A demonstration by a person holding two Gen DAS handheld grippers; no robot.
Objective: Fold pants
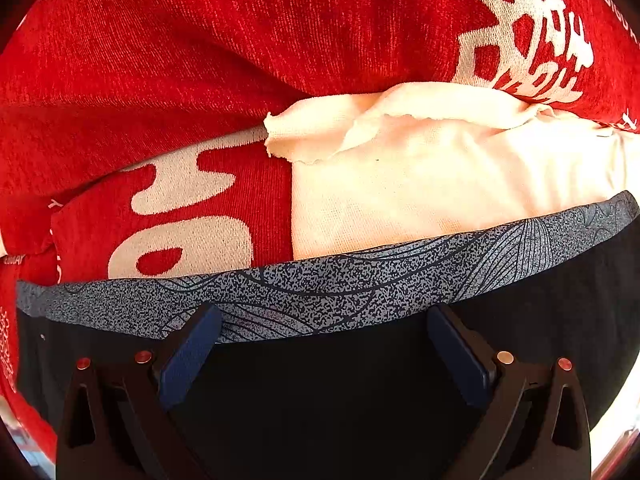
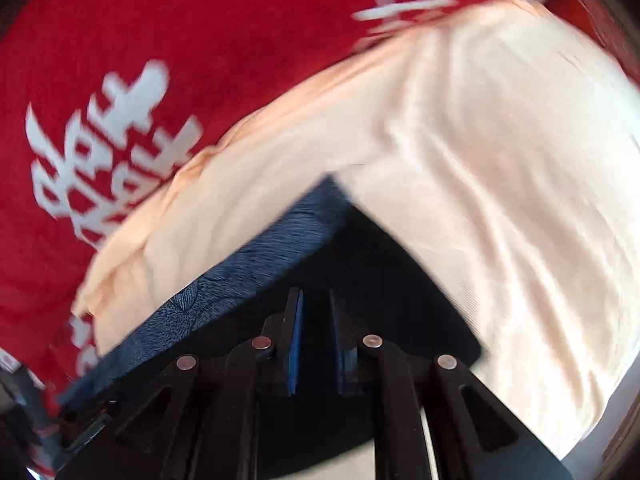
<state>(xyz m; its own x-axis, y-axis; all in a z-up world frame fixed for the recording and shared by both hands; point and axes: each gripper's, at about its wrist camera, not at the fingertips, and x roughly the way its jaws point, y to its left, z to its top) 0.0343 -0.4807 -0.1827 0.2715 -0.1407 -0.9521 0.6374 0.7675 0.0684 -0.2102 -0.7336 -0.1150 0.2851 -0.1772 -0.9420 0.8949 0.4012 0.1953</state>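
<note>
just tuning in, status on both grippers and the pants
Left gripper open, over the patterned waistband. Right gripper nearly closed; grip on black pants unclear. Cream cloth lies beside the waistband on the red blanket.

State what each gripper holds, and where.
Left gripper: nothing, jaws open over the waistband. Right gripper: nearly closed over the pants; hold cannot be told.

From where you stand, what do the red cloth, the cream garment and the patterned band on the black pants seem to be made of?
Red cloth: knitted or woven, matte, with visible ribbed grain and white characters. Cream garment: soft thin knit, probably cotton; a raw curled edge shows. Patterned band: smooth speckled grey, printed with dark lines, perhaps elastic. Black pants: too dark to tell.
</note>
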